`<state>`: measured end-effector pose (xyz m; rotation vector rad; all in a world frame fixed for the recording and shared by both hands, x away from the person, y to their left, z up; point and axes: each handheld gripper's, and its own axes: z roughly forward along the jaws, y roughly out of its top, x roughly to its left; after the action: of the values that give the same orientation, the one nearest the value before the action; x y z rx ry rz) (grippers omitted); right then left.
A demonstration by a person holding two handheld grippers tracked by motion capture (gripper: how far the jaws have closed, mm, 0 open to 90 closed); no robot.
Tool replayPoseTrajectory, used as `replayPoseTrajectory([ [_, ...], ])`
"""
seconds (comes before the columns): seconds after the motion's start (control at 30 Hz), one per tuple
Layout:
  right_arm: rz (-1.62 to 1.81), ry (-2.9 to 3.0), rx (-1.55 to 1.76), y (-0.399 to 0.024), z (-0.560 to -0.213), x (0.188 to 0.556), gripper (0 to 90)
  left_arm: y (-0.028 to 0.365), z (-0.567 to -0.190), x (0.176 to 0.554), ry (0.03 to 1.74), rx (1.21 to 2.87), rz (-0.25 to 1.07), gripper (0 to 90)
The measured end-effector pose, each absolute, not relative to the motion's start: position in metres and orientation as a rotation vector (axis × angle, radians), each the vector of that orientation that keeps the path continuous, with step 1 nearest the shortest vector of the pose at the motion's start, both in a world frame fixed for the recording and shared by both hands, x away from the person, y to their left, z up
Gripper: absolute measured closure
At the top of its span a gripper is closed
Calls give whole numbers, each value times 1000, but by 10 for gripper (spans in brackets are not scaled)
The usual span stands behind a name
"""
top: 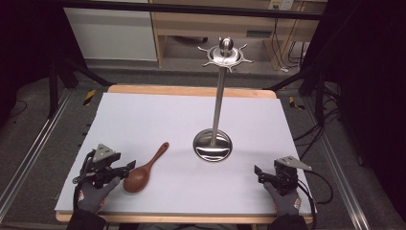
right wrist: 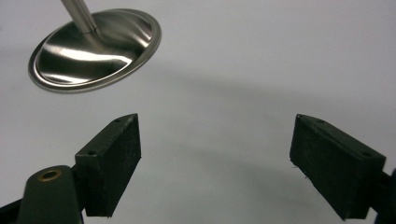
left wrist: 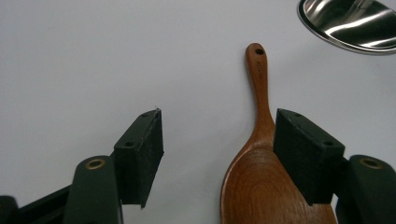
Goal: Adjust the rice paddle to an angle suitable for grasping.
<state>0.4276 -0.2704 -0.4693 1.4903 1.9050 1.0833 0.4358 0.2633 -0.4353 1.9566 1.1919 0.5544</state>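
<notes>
Wooden spoon [left wrist: 261,154]: flat on the white table cover [top: 143,120]; bowl low between the jaws of the left gripper [left wrist: 218,149], crowded against and partly behind one jaw, well apart from the other. Handle runs out forward past the jaw tips; small hole at its end.

Left gripper: jaws wide, holding nothing.

Right gripper [right wrist: 215,161]: jaws wide, bare cover between them, holding nothing.

Steel stand [top: 218,96]: round base [right wrist: 95,49] ahead of the right jaws, off to one side; rim edge also ahead of the left jaws, beyond the spoon handle.

High view adds: the upright pole, the hooked crown [top: 226,51] with ball top, and gloved hands on the left gripper [top: 128,167] and right gripper [top: 258,172].
</notes>
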Motion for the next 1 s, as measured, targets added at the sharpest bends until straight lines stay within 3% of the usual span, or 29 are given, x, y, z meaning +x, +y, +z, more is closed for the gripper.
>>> replayPoseTrajectory([
  [1.0,1063,1901,1533,-275,-465,429,157,238,-413,460,1117,2073,508,352],
])
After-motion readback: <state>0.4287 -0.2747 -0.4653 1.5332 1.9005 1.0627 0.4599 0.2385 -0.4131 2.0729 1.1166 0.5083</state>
